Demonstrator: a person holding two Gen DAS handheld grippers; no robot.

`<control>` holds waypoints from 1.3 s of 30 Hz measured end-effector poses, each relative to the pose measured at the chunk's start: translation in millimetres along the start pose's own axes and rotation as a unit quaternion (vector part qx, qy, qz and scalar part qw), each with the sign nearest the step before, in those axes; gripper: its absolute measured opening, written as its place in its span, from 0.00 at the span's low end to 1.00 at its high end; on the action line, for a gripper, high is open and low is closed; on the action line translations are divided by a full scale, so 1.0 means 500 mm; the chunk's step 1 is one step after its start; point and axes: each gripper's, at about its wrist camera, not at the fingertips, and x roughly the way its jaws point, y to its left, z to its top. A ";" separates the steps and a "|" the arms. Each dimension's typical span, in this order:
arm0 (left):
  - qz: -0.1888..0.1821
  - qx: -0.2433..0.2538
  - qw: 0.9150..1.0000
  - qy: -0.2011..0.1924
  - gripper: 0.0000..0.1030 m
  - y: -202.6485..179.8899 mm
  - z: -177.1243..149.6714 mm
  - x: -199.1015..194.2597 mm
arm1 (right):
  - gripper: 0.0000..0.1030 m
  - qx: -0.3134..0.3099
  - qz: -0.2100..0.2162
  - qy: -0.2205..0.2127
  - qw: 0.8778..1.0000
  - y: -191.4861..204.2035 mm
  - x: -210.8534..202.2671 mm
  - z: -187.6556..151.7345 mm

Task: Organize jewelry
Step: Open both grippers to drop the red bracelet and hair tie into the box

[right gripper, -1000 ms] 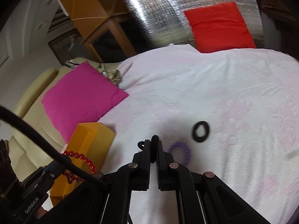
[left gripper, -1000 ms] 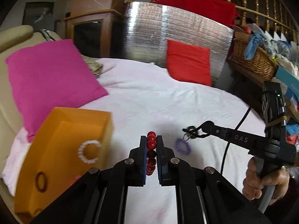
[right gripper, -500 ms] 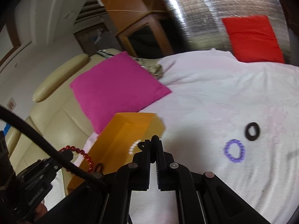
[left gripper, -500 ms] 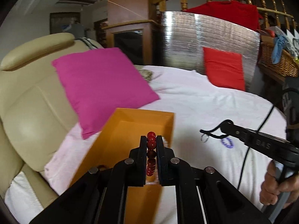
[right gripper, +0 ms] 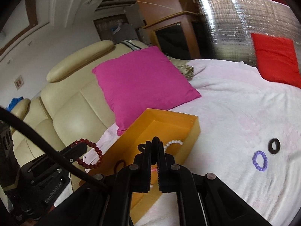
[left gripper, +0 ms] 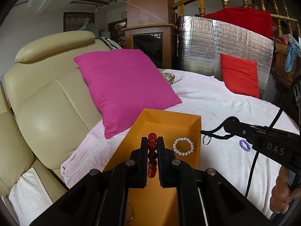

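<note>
My left gripper is shut on a red bead bracelet and holds it above the open orange box. The red bracelet also shows in the right wrist view, hanging from the left gripper beside the box. A white bead bracelet lies inside the box. My right gripper is shut on a thin dark ring-like piece, seen hanging at its tip in the left wrist view, by the box's right wall. A purple bead bracelet and a black ring lie on the white cover.
A magenta cushion leans on the cream sofa behind the box. A red cushion stands against a silver foil panel at the back. A wicker basket sits at the far right.
Both grippers swung left towards the orange box. The left gripper now holds the red bracelet over the box's inside; the right gripper's tip has come up to the box's right wall.
</note>
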 end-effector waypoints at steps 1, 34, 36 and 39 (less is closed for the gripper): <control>-0.001 -0.003 1.000 0.002 0.09 0.007 -0.003 0.003 | 0.06 -0.007 -0.001 0.002 1.000 0.010 0.006 0.002; -0.043 -0.034 0.989 0.135 0.35 0.067 -0.142 0.188 | 0.07 -0.010 -0.021 0.206 0.978 0.053 0.400 -0.012; -0.036 -0.033 0.990 0.130 0.51 0.067 -0.141 0.185 | 0.08 -0.001 -0.016 0.196 0.980 0.043 0.388 -0.008; -0.032 -0.032 0.991 0.128 0.54 0.061 -0.138 0.180 | 0.20 0.018 -0.001 0.184 0.983 0.032 0.370 0.000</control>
